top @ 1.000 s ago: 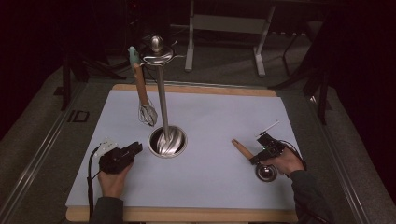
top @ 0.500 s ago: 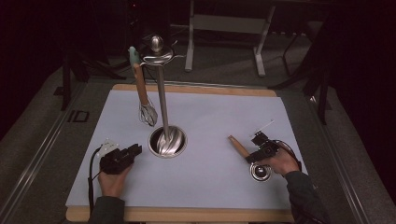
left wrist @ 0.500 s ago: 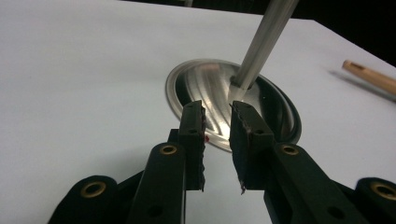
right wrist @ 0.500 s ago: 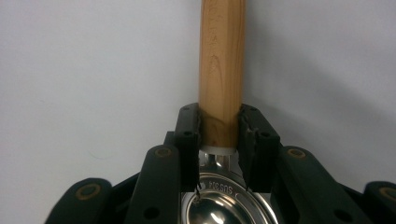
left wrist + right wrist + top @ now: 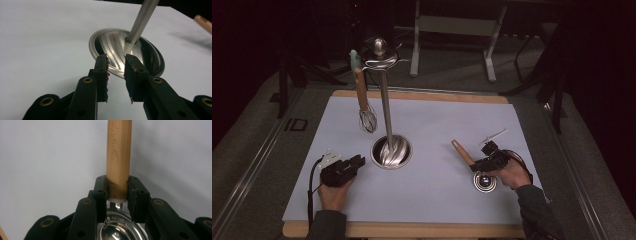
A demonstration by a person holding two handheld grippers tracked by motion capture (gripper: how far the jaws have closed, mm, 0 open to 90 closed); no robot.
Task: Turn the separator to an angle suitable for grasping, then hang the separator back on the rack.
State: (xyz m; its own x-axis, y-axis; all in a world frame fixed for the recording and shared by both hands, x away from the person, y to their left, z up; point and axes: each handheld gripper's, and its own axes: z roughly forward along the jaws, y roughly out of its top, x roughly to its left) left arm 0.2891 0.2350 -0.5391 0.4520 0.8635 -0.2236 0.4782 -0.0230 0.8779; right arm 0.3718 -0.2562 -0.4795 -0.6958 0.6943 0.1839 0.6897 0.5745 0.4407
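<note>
Step in hand: I have picked up the wooden-handled steel ladle (image 5: 471, 162) with my right tongs (image 5: 486, 162); I judge this the lift, with the hanging on the rack to come.
Right tongs: clamped on the light wooden handle (image 5: 118, 157) near where it meets the metal neck; both pads press on the wood, and the shiny round bowl (image 5: 120, 230) sits just under the tongs.
Ladle's place: at the right of the pale blue mat (image 5: 432, 115) on the desk; the handle slants up and away toward the rack, the bowl low by my right hand (image 5: 512, 175).
Left tongs (image 5: 116, 75): apart with nothing between them, their gap just widened; they rest low on the mat and point at the round mirrored steel base (image 5: 130, 53) of the tall steel utensil rack (image 5: 384, 100).
Rack: its pole (image 5: 141, 21) rises from the base to a hooked top, where a wire whisk with a wooden and mint-green handle (image 5: 362, 97) hangs on the left side.
Next move, as I judge it: raise the ladle, carry it to the rack's top and catch the handle's end on a free hook away from the whisk; whether that end has a hole or loop I cannot tell.
Left tongs' part: steadying the base or pole may help, since the rack looks tall and narrow.
</note>
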